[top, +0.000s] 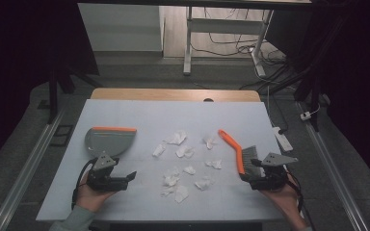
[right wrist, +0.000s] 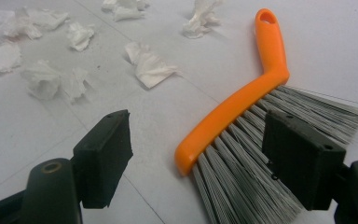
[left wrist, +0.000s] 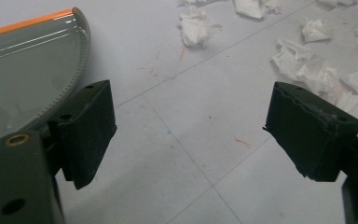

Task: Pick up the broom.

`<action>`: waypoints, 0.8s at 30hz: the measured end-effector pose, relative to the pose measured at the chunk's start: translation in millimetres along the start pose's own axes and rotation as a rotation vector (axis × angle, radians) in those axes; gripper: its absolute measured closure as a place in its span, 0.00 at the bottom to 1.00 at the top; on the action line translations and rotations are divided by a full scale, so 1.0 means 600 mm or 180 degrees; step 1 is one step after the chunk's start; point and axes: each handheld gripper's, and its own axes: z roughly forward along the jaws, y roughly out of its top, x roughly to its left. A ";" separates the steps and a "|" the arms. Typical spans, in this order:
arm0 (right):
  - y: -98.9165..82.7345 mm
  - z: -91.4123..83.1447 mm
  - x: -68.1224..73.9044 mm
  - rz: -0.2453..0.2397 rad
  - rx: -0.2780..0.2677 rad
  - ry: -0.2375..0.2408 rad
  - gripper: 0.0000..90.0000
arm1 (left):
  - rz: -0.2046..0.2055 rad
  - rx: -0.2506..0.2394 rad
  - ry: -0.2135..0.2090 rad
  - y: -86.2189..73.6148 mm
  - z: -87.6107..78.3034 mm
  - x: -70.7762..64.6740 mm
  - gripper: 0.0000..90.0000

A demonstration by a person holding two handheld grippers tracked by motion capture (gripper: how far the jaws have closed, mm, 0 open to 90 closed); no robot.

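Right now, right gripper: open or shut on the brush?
Open. Right gripper straddles the brush head, with a clear gap on each side.

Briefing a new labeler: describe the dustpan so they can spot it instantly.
On the white table, look at the left side, just beyond the left gripper. The dustpan lies flat there: a grey, rounded scoop with an orange strip along its far edge, apart from the scattered paper scraps.

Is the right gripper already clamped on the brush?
No: in the right gripper view the jaws stand wide apart, with the brush lying free on the table between them.
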 end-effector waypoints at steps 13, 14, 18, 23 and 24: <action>0.002 -0.005 0.000 0.0039 0.0055 -0.0020 0.30 | 0.0014 -0.0018 0.0012 -0.001 -0.001 0.001 0.19; 0.002 -0.005 0.000 0.0042 0.0060 -0.0021 0.30 | 0.0016 -0.0013 0.0014 -0.001 0.000 0.001 0.19; 0.003 -0.004 0.001 0.0037 0.0074 -0.0024 0.30 | 0.0001 -0.0004 0.0036 -0.001 0.000 0.001 0.18; 0.006 -0.004 0.002 0.0024 0.0067 -0.0059 0.30 | 0.0006 -0.0020 0.0043 -0.001 -0.001 0.002 0.19; 0.006 -0.004 0.002 0.0014 0.0063 -0.0068 0.29 | 0.0008 -0.0019 0.0043 -0.001 -0.001 0.002 0.19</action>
